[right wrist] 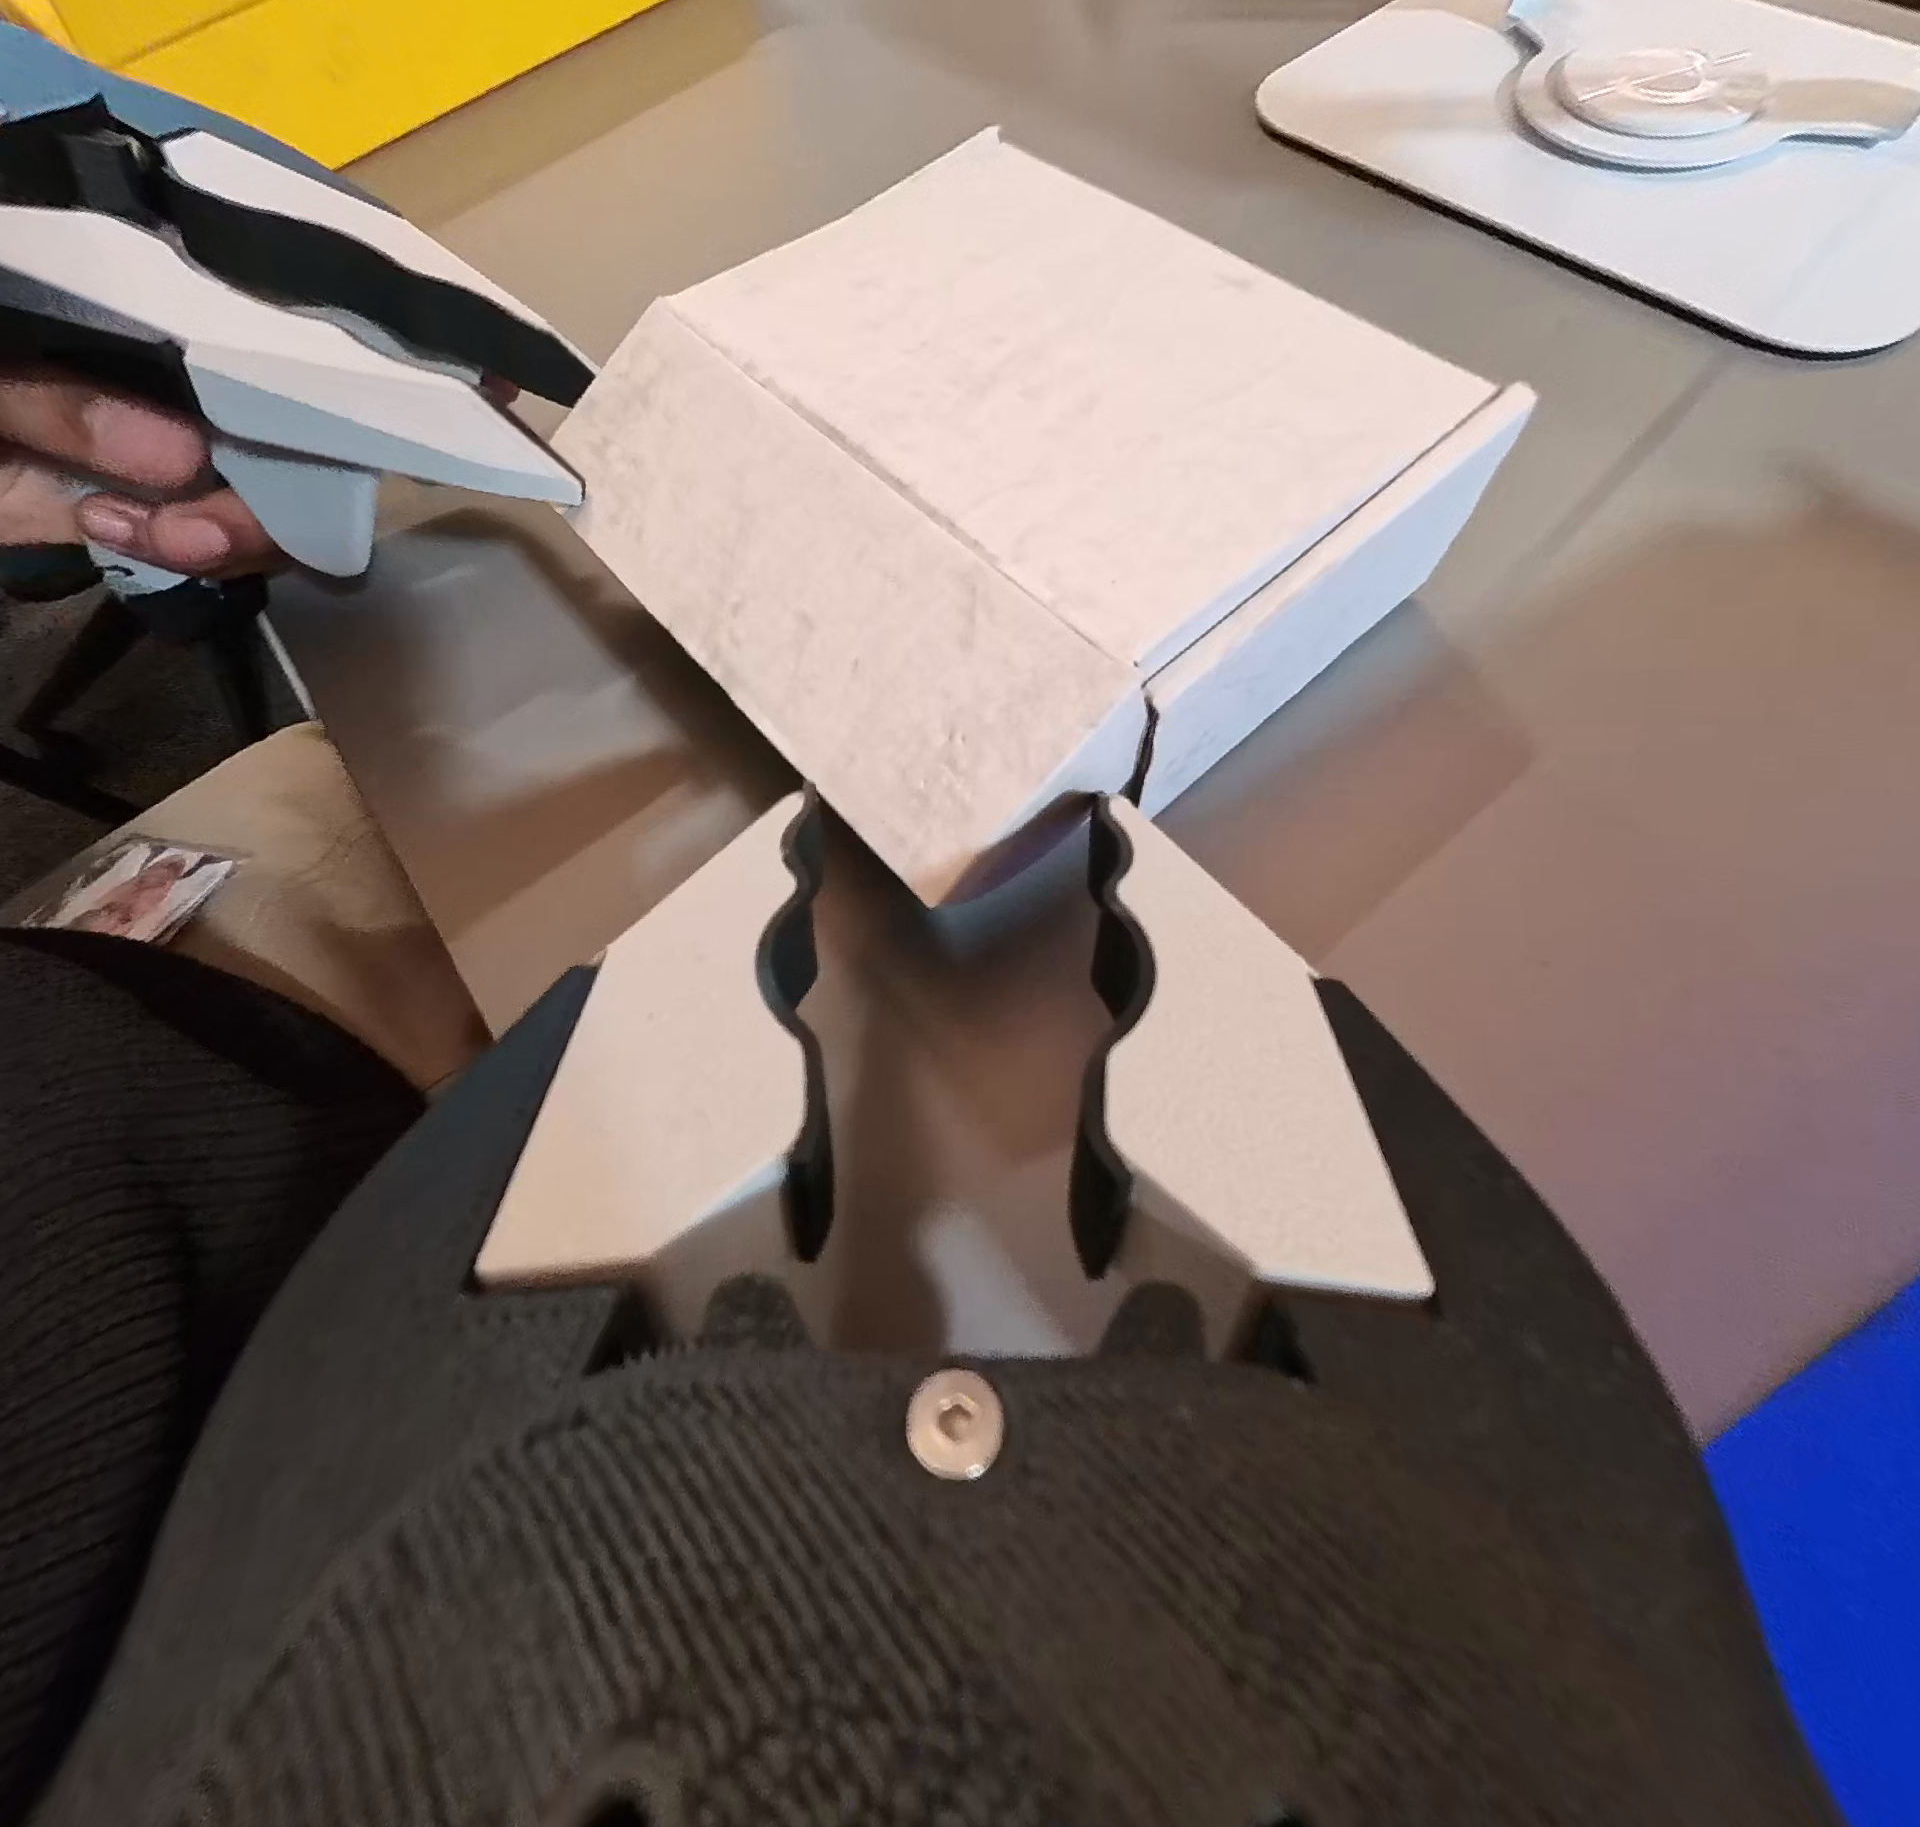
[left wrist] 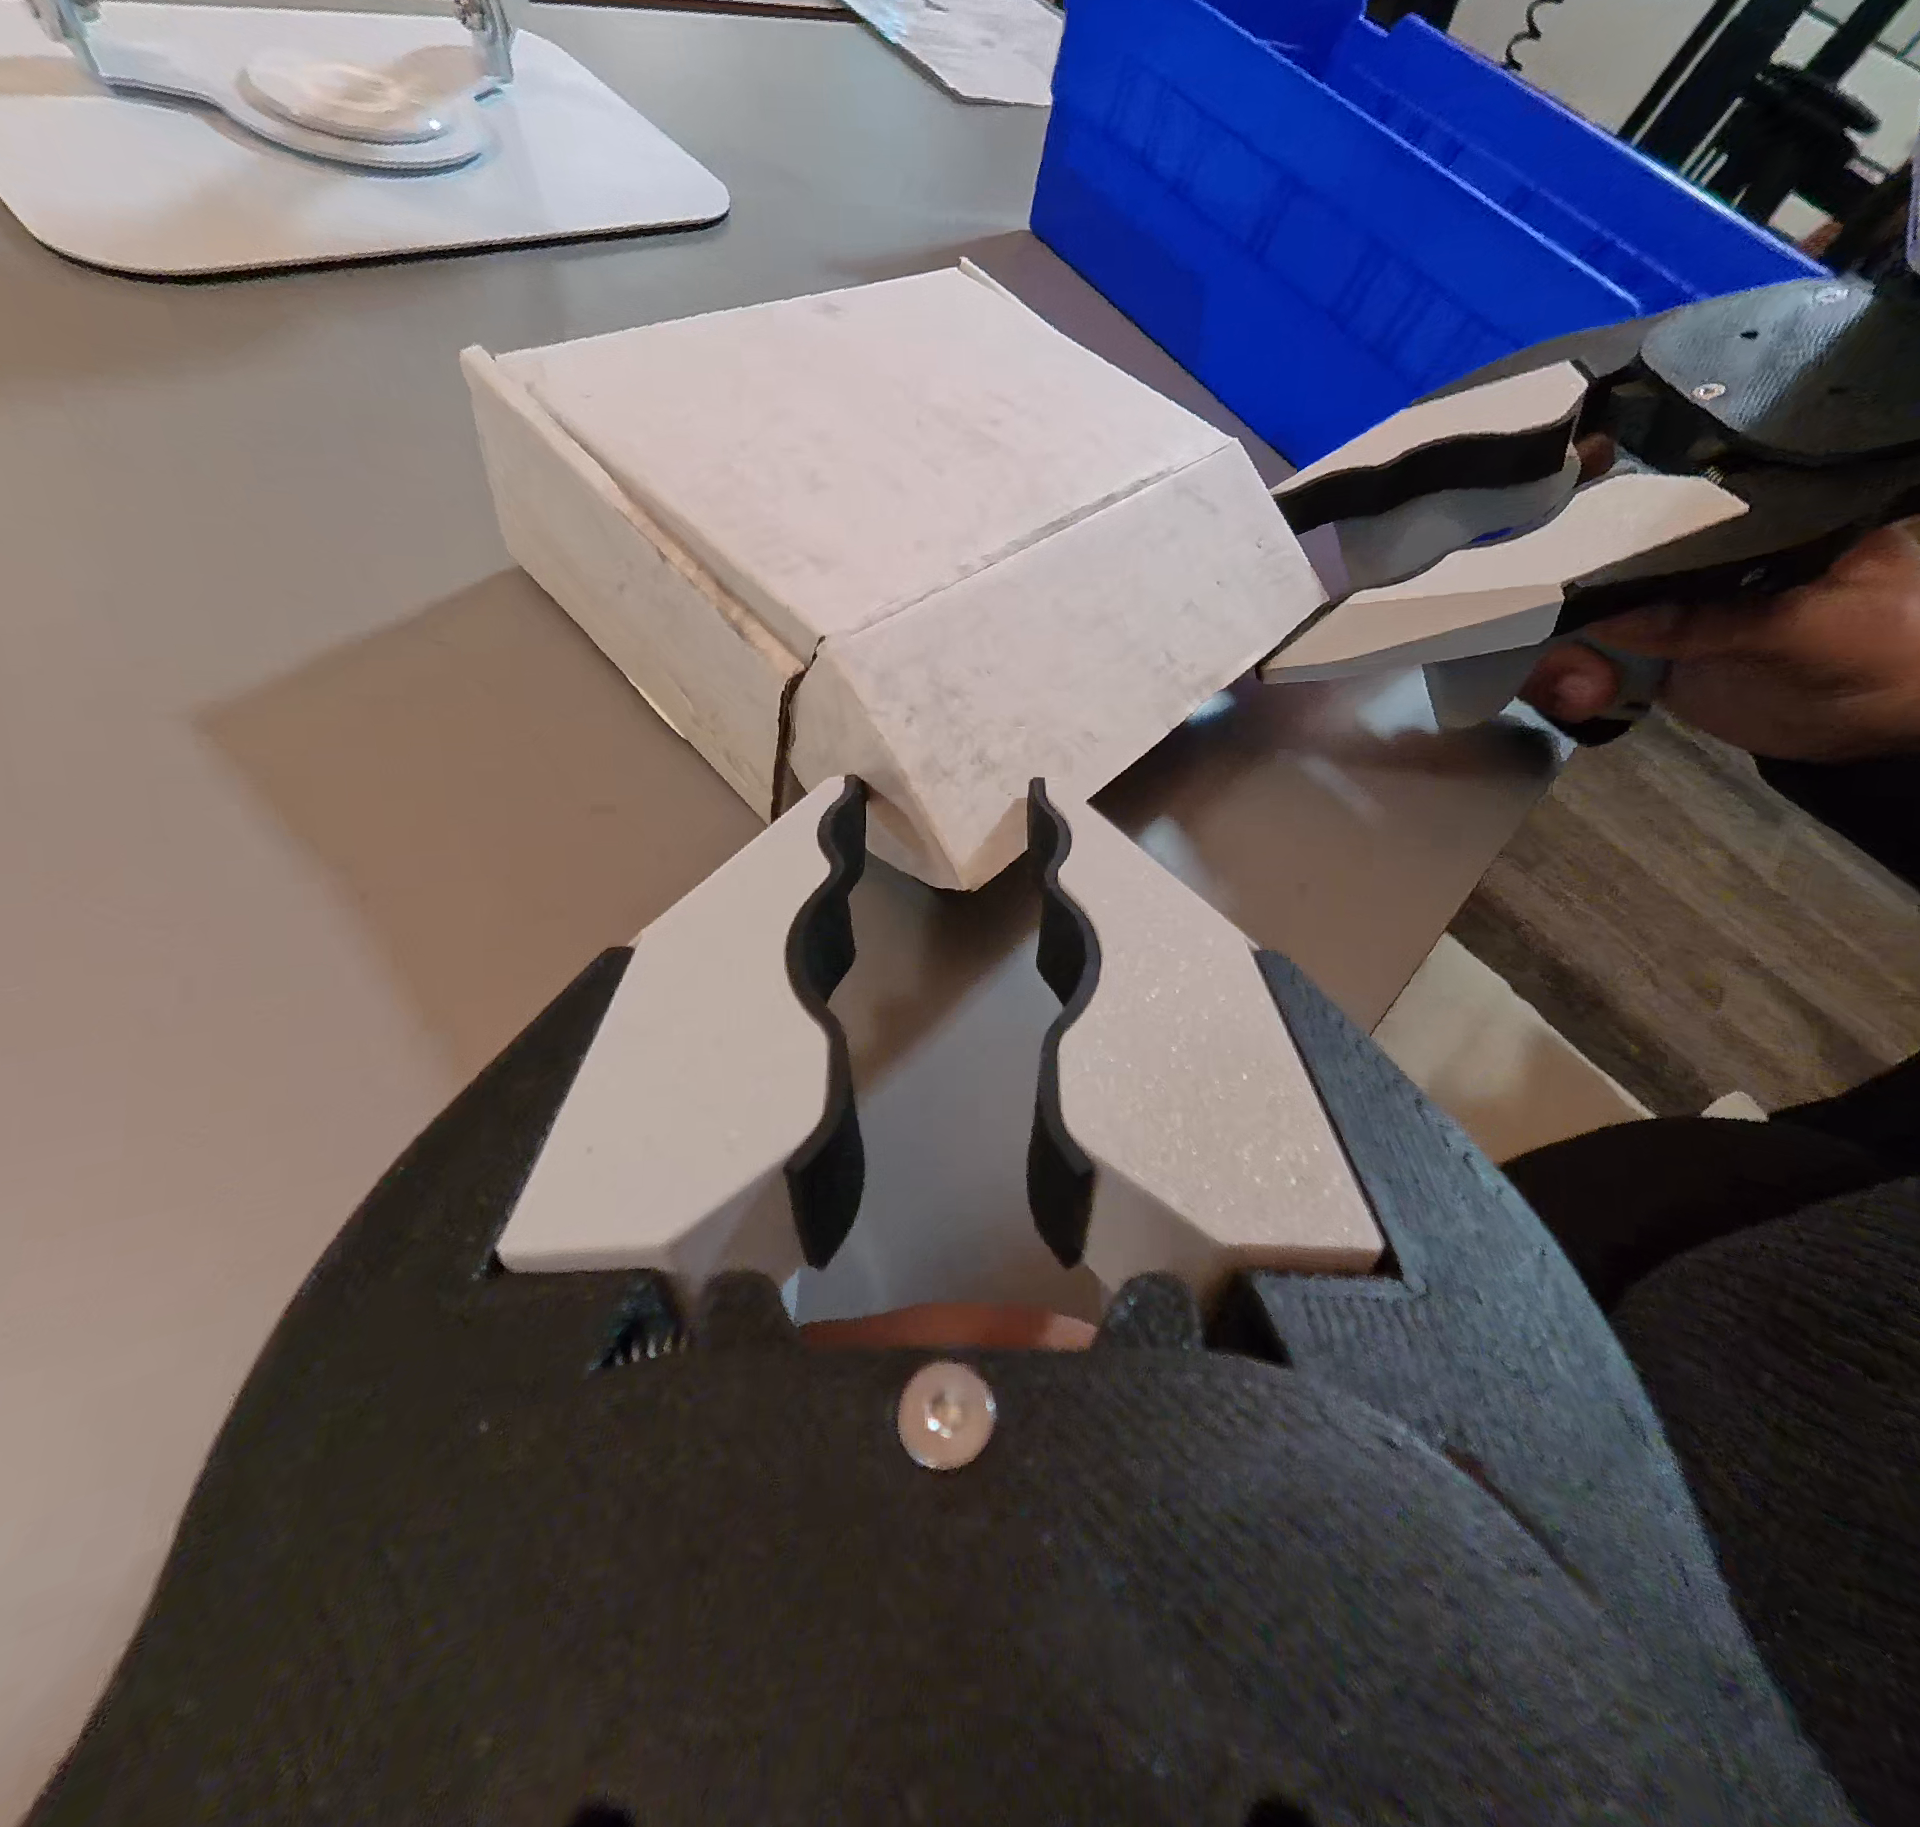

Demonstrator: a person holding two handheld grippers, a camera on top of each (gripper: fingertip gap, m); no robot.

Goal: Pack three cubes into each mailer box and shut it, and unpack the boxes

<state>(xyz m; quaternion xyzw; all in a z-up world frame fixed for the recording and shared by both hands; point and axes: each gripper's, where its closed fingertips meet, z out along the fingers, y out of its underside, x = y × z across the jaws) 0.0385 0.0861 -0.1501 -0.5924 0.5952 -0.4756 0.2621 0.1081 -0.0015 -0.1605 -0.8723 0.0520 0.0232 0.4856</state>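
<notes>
Left claw [left wrist: 945, 821] parted, straddling one near corner of the white mailer box's [left wrist: 862, 489] front flap; right claw [right wrist: 951, 842] likewise parted at the other corner. Box on grey bench [left wrist: 260, 686], lid down, flap untucked. Blue bin [left wrist: 1299, 198] beyond.

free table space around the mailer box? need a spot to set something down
Bare table lies left of the white mailer box, up to the white stand base. Its right side is crowded: the blue bin sits close. At the near front flap, the left tool and right tool crowd in.
</notes>
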